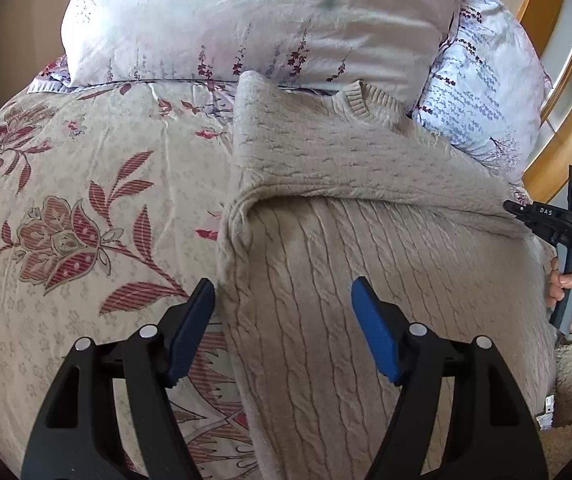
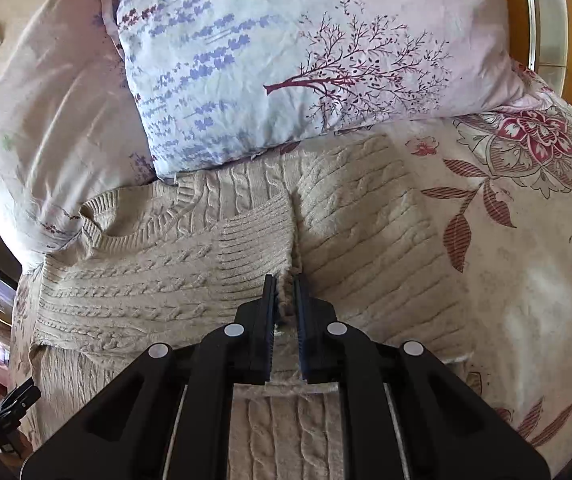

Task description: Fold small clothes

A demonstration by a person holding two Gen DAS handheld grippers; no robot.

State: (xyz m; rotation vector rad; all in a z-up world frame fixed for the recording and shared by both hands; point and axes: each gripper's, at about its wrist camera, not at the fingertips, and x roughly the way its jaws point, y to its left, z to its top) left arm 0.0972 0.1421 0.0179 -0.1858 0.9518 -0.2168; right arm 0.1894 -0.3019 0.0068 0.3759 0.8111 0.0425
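A beige cable-knit sweater [image 1: 346, 264] lies on the bed with its upper part folded over, neck rib toward the pillows. My left gripper [image 1: 281, 292] is open and empty, hovering over the sweater's left edge. The right gripper tool [image 1: 558, 232] shows at the far right edge, held by a hand. In the right wrist view the sweater [image 2: 145, 280] lies with its ribbed cuff [image 2: 257, 240] across it. My right gripper [image 2: 285, 292] is shut on a pinched fold of the sweater beside that cuff.
A floral bedspread [image 1: 65, 220] covers the bed; it also shows in the right wrist view [image 2: 526, 260]. Two pillows [image 1: 245, 20] [image 2: 306, 60] lie just behind the sweater. A wooden headboard [image 1: 566, 140] curves at the right.
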